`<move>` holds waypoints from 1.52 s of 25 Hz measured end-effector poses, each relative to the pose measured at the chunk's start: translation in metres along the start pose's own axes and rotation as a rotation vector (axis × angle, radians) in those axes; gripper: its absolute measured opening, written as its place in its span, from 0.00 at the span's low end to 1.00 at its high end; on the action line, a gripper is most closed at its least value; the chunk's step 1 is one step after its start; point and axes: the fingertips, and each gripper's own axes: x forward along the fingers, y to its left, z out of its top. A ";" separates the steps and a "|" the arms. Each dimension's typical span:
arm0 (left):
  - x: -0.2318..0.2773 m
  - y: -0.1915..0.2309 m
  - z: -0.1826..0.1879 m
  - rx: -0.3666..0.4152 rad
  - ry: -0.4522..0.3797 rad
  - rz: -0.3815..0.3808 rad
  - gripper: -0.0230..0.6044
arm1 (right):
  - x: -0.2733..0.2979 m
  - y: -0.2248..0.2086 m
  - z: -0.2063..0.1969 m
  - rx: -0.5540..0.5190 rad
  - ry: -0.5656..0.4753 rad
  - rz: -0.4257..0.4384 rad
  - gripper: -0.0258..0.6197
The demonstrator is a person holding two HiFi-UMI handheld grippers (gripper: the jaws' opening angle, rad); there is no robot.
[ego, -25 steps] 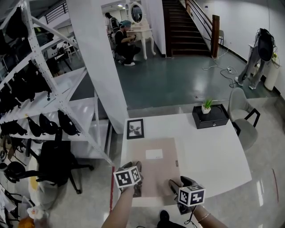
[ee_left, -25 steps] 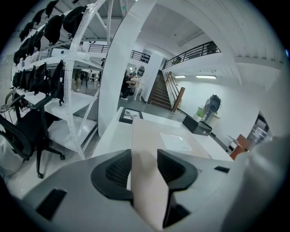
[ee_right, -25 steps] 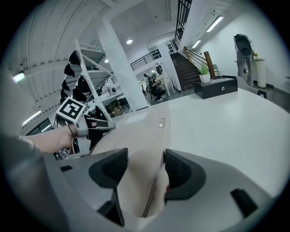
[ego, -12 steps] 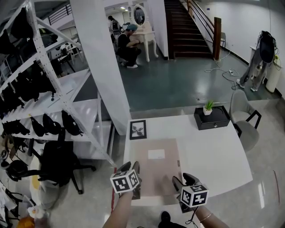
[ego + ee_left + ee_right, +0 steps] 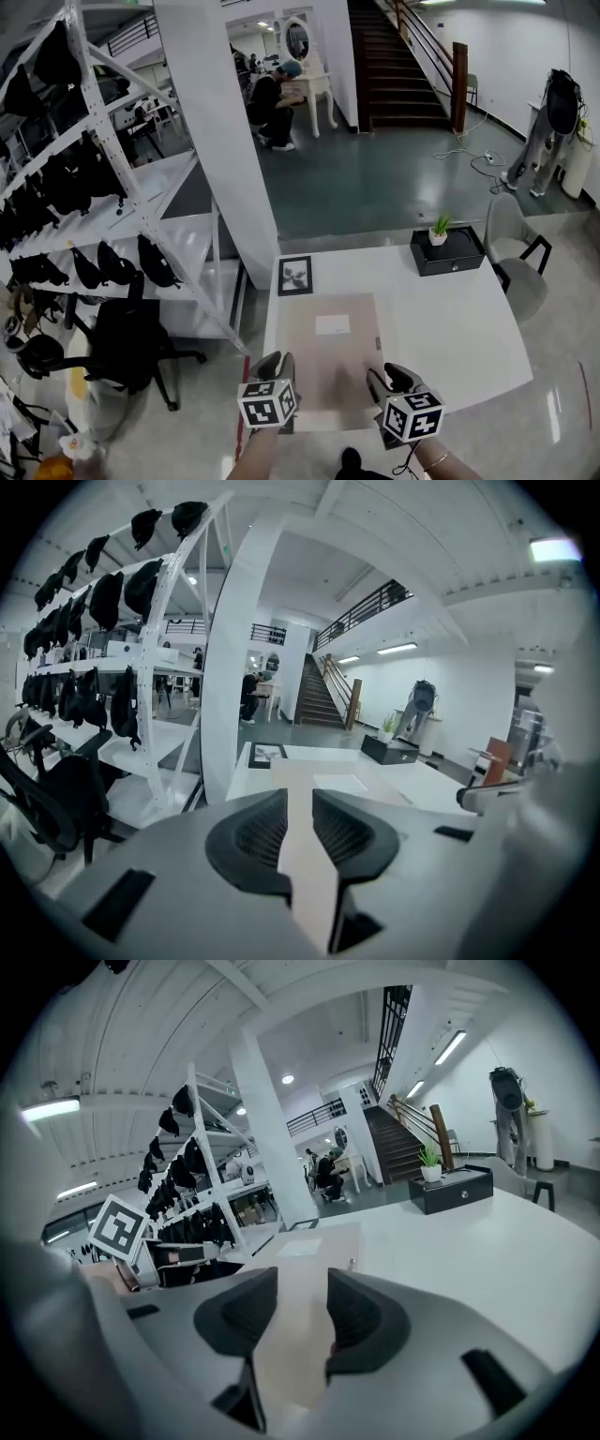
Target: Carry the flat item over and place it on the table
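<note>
Two jaws are closing over the near edge of the flat sheet [image 5: 328, 352] lying on the desk [image 5: 450, 323], the left hand-held gripper [image 5: 279, 366] narrow, the right hand-held gripper [image 5: 386, 377] wider, and such a thin bite could let it slip and drop.

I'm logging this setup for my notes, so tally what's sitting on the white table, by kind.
Flat beige board: 1
Framed picture: 1
Black box: 1
Small potted plant, standing on the box: 1
Total: 4
</note>
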 end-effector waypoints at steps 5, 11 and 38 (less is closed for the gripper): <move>-0.025 -0.006 0.002 0.023 -0.048 -0.015 0.14 | -0.009 0.009 0.006 -0.023 -0.032 0.004 0.23; -0.046 -0.014 -0.001 0.037 -0.079 -0.034 0.11 | -0.015 0.016 0.007 -0.037 -0.045 0.012 0.17; -0.062 -0.030 -0.014 0.000 -0.096 -0.061 0.09 | -0.031 0.015 0.011 -0.103 -0.085 0.008 0.04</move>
